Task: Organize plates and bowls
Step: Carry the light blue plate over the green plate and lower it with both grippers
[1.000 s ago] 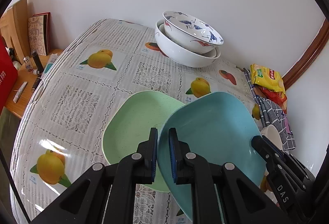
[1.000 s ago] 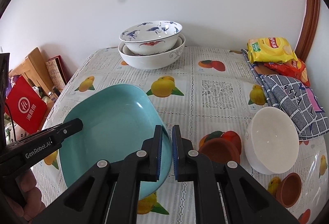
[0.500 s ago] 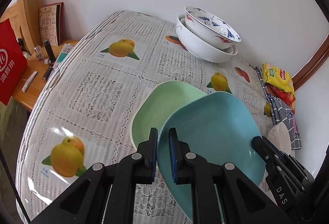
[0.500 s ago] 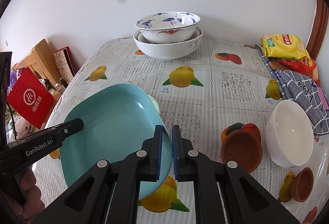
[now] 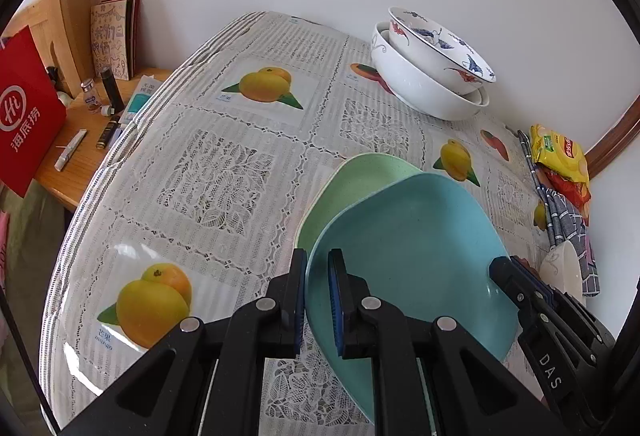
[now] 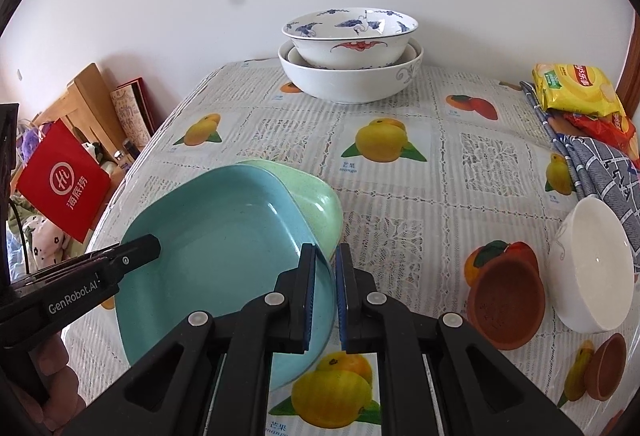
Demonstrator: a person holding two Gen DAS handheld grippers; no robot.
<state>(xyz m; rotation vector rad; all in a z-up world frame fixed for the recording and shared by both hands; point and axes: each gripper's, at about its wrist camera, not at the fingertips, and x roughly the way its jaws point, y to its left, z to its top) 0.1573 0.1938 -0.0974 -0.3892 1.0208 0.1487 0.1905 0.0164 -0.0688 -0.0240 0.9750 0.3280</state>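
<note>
- Left hand-held gripper [image 5: 317, 300] clenched on the teal plate's [image 5: 412, 248] rim; right hand-held gripper [image 6: 325, 300] clamps the opposite rim.
- Teal plate is held tilted over the green plate [image 5: 360, 179], which lies on the bench [image 5: 208, 171] and peeks out at 11 o'clock.
- Step: stacking teal onto green.
- Next: centre it, level it, lower, then release both.
- Nested bowls [image 6: 350, 63] sit at 12 o'clock in the right view.

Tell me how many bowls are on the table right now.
3 visible: the crane-patterned bowl nested in the big white bowl by the wall, and a small white bowl at the right edge. Another may hide between.
</note>
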